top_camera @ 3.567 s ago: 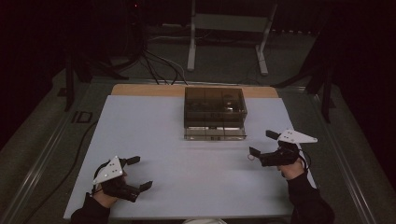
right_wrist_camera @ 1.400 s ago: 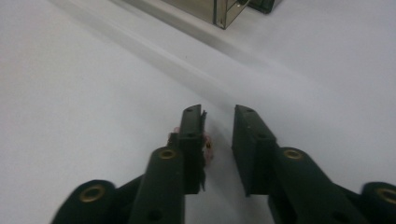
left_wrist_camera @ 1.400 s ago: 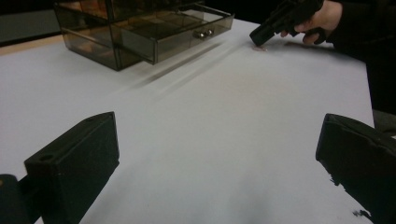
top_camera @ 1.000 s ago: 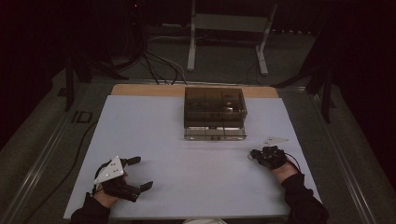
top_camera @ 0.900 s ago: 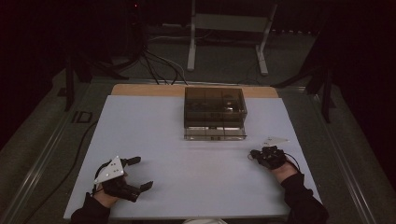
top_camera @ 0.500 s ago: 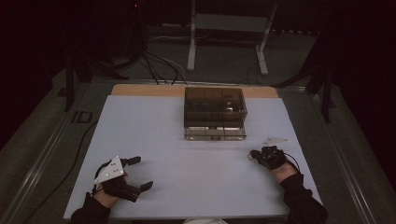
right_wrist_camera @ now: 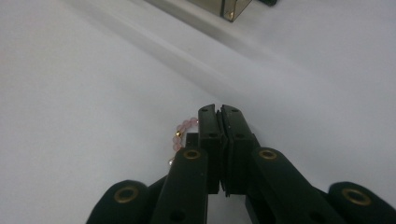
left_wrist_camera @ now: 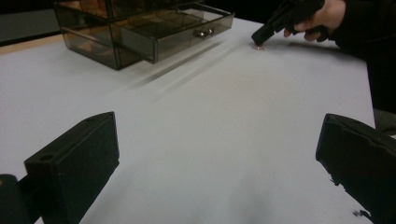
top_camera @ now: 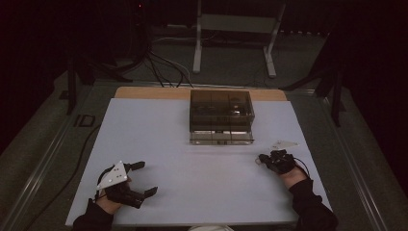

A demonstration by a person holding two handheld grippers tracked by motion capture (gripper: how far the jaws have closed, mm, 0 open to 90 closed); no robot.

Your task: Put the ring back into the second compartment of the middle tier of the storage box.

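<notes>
Right tongs tipped down onto the white desk, jaws pressed together with no gap between the pads. Pink bead bracelet lying on the desk just at the left side of the closed tips, a few rosy beads and a small gold one curving out from behind them; the rest hidden under the jaws, so cannot tell whether a strand is pinched or merely touched. Seen from above, right tongs near the desk's right edge, in front of and a little right of the drawer box. From the left gripper view, right tongs with tip down on a small pinkish spot on the desk, hand wrapped round the body.

Left tongs at the near left corner of the desk, jaws spread wide, nothing between them, only bare desk. Well apart from the bracelet.

Smoky clear drawer box standing at mid-desk toward the far edge, its lower drawer pulled partly out, small knobs on the front.
</notes>
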